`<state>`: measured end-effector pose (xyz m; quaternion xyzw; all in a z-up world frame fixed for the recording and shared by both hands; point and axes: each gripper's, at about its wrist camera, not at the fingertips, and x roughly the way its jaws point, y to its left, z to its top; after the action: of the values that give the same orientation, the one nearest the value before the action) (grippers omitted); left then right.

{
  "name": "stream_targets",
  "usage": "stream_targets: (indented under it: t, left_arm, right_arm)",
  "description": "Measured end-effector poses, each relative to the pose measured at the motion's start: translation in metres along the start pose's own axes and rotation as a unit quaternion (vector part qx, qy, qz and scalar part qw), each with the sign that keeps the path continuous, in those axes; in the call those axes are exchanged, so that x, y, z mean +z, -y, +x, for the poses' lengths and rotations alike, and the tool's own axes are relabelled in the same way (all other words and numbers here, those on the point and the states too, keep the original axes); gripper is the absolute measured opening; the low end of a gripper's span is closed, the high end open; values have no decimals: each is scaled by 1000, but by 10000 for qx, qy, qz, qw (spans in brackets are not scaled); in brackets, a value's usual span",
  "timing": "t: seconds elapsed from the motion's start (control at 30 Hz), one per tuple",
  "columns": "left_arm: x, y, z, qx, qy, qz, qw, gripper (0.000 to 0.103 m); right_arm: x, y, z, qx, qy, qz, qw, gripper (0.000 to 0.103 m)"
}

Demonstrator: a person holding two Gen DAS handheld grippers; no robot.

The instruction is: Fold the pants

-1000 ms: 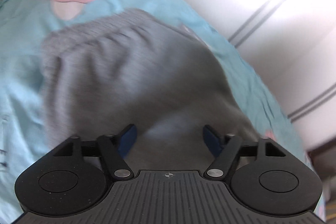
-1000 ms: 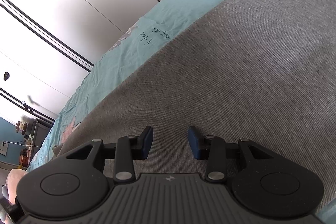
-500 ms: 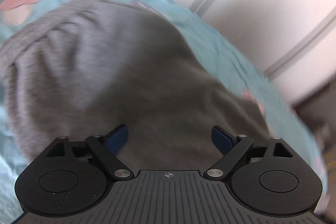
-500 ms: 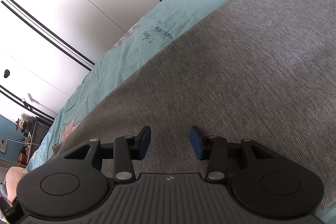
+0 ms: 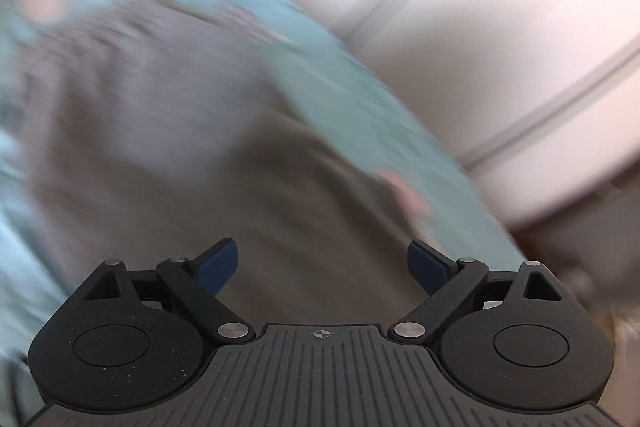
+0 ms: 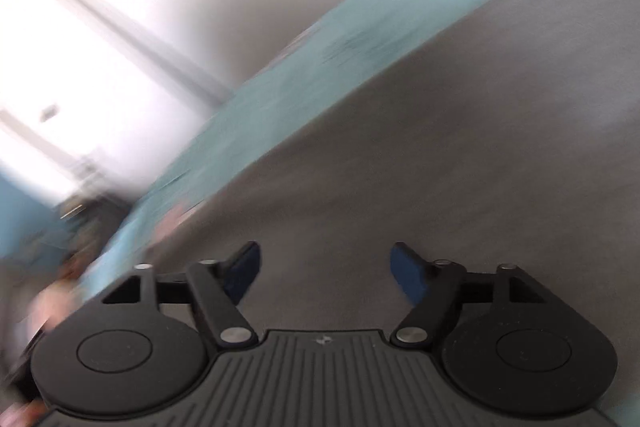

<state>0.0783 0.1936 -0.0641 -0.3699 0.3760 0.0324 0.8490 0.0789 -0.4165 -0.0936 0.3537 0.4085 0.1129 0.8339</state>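
The grey pants [image 5: 168, 131] lie spread flat on the bed [image 5: 360, 95], over a teal sheet with pink patches, and both views of them are smeared with blur. That blur is my main worry: if a gripper comes down at speed, it may pinch only the top layer of cloth, or snag the sheet along with it, and the fold would drag crooked. The cloth looks soft and loose, so I would guess a grab taken in the middle of the fabric instead of at an edge or hem would bunch it up. The far edge of the pants runs close to the side of the bed near the white wardrobe [image 6: 132, 11], so a hard pull that way could slide them off.

The left gripper [image 5: 323, 263] hangs low over the pants with its jaws spread wide and nothing between them; the waistband end seems to lie ahead of it, though the blur makes that unsure. The right gripper [image 6: 325, 267] also sits just above the grey cloth, jaws parted wide and empty, pointing along the long edge of the pants [image 6: 460, 155]. Whether either one touches the fabric I cannot tell.
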Motion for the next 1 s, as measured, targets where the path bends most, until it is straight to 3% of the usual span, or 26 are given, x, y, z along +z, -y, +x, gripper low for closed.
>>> stream_targets:
  t: [0.07,0.1,0.13,0.23,0.33,0.4,0.53,0.77,0.87,1.0]
  left_arm:
    - [-18,22,9,-71,-238,232,9994,98]
    - [-29,31,18,52,-385,397,9985,98]
    - [-41,38,29,243,-577,645,9960,98]
    - [-68,51,60,998,-1087,1621,9757,98]
    - [-77,64,66,1315,-1044,2329,9579,99]
    - [-79,65,72,1468,-1123,2457,9516,100]
    - [-80,69,82,1572,-1129,2569,9469,101]
    - [-84,77,90,1614,-1163,2652,9435,102]
    - [-85,79,87,1630,-1171,2680,9423,103]
    - [-84,80,92,1635,-1182,2694,9417,103]
  right_arm:
    - [-8,-15,13,556,-607,-204,9964,88]
    - [-11,-22,19,595,-834,-365,9941,95]
    - [-13,-28,23,457,-963,-584,9926,95]
    - [-13,-30,25,279,-980,-704,9923,95]
    - [-12,-26,18,48,-801,-672,9945,95]
    - [-13,-27,14,-137,-745,-761,9942,95]
    - [-21,-41,19,-493,-830,-1312,9866,97]
    - [-40,-68,31,-1168,-1023,-2394,9584,98]
    - [-41,-68,32,-1206,-1043,-2443,9565,98]
    - [-37,-62,29,-1080,-1007,-2251,9631,98]
